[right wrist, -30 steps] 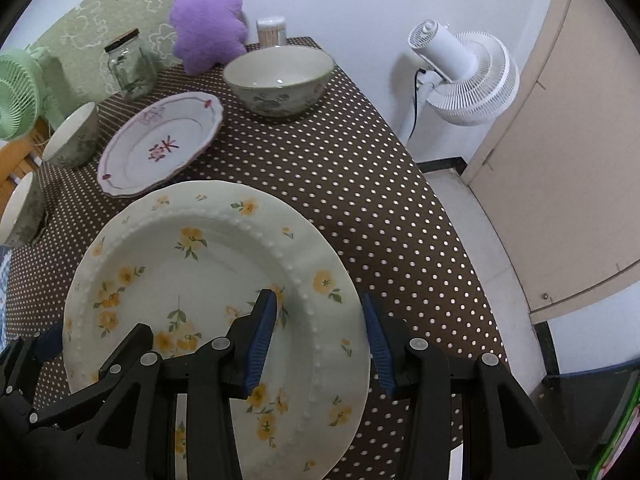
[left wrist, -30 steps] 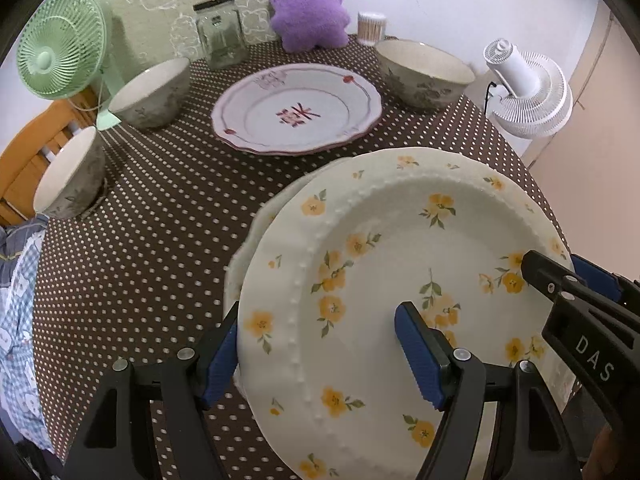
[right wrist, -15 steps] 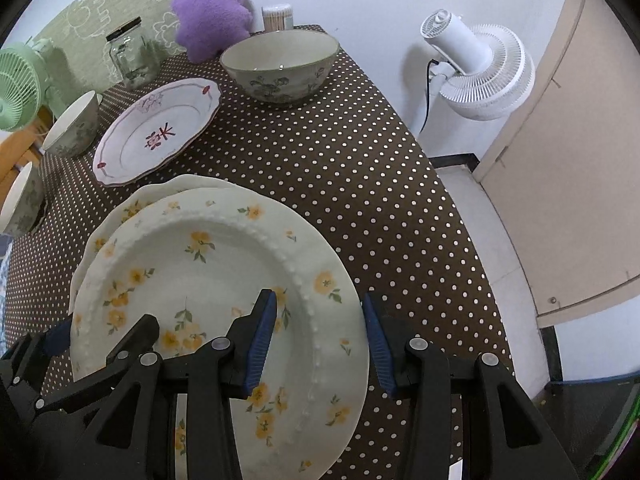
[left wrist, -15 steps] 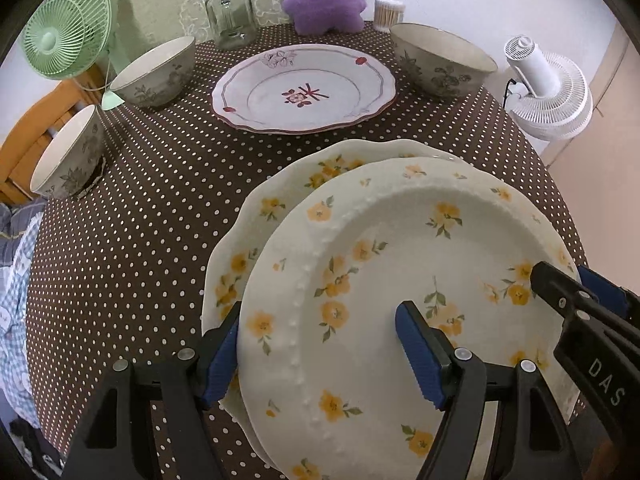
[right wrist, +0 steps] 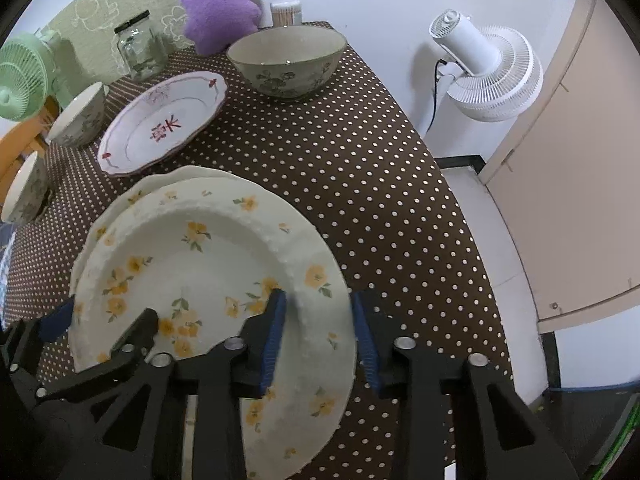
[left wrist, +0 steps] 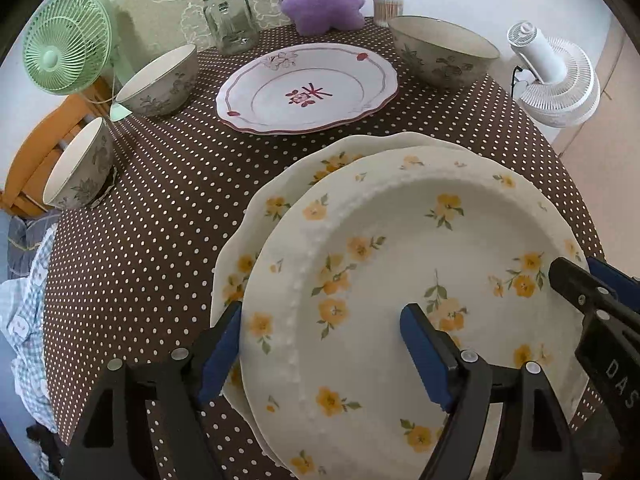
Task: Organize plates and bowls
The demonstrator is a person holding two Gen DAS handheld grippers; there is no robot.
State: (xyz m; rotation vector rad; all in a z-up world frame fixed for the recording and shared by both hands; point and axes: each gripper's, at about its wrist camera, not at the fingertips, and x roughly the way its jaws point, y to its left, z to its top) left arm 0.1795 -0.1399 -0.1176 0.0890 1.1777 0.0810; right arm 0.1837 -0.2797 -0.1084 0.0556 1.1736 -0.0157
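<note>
Yellow-flowered plate (left wrist: pixel 416 248) — stiff, glazed, breakable — sits atop its twin on the desk (left wrist: pixel 160 216); right claw (right wrist: pixel 316 322), closing, straddles its rim, the best hold; left claw (left wrist: pixel 320 340) spread, opening.

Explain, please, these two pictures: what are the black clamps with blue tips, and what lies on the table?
A person holds a two-finger clamp in each hand; a camera on each looks along its fingers. One picture comes from the left gripper, the other from the right gripper. On the dotted tablecloth, the top plate with yellow flowers lies stacked on a matching lower plate. Behind stand a red-patterned plate, a large bowl, two smaller bowls and a jar. Each gripper straddles the top plate's rim. The left jaws have just been opening; the right jaws have just been closing, but whether they press I cannot tell.
</note>
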